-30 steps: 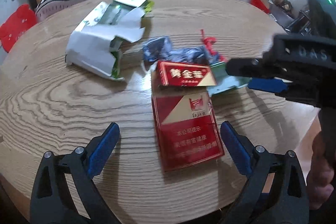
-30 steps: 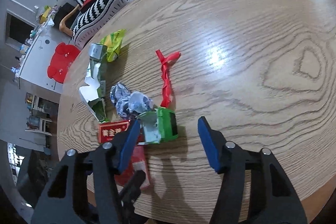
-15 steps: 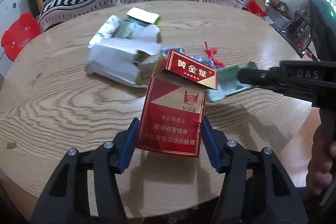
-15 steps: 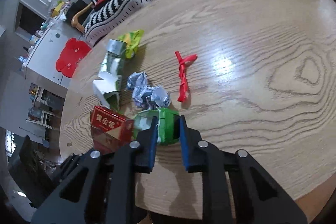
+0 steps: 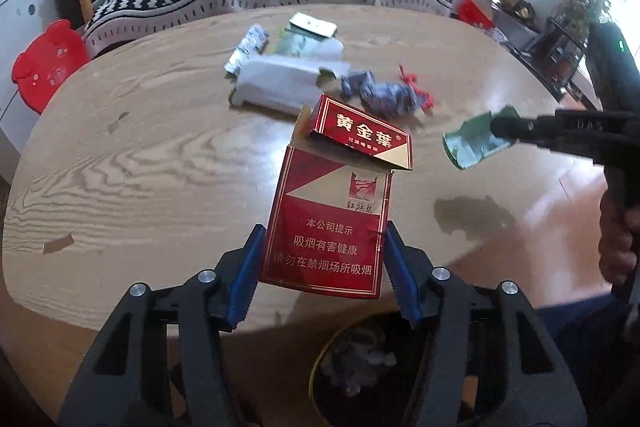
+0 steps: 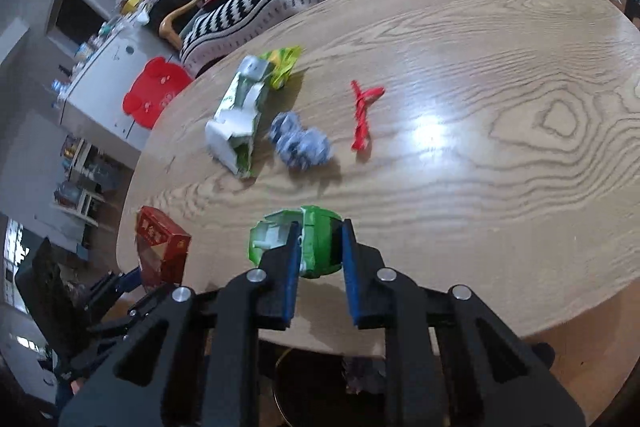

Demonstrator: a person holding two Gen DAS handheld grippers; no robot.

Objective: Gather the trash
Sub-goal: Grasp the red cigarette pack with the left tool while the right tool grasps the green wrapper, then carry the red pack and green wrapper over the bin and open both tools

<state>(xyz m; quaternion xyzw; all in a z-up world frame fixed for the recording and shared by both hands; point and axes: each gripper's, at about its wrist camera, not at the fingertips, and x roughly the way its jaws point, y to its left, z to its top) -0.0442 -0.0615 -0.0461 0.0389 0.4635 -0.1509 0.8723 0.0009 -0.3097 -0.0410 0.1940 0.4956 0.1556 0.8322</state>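
Trash is split between the grippers and the wooden table (image 5: 120, 163). Clamped between the left gripper (image 5: 324, 263) pads, a red cigarette pack (image 5: 332, 223) with its lid flipped open hangs above the table edge. Right gripper (image 6: 318, 251) pinches a crumpled green carton (image 6: 316, 239), also lifted clear. On the tabletop lie a torn white box (image 6: 234, 131), a bluish crumpled wrapper (image 6: 300, 145), a red ribbon scrap (image 6: 362, 115) and a yellow-green wrapper (image 6: 284, 65). Below the edge sits what may be a bin (image 5: 352, 371), dim and partly hidden.
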